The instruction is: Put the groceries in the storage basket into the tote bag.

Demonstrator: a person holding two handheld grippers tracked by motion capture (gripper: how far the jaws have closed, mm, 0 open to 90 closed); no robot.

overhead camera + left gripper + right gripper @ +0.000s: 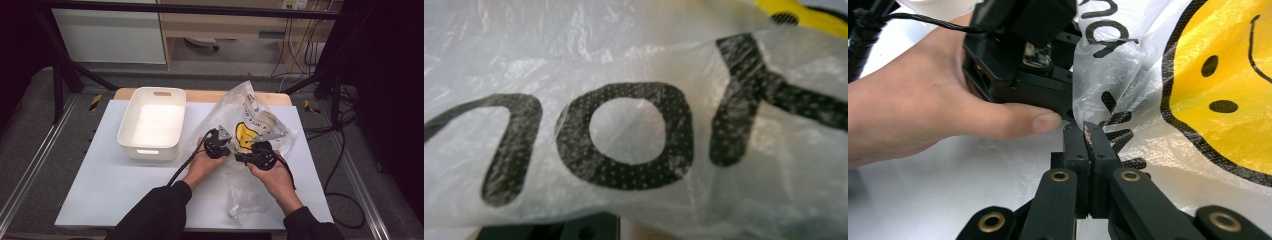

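Bag sits right of white bin on table; right hand-held gripper clenched on its edge, left hand-held gripper pressed against film, grip unclear.

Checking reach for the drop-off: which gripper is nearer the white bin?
Left. The left gripper sits just right of the white bin, at the plastic bag; the right gripper is farther right, pinching the bag.

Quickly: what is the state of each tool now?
Left tool: cannot be told; it is against the clear plastic smiley-face bag.
Right tool: closed on the bag's edge.
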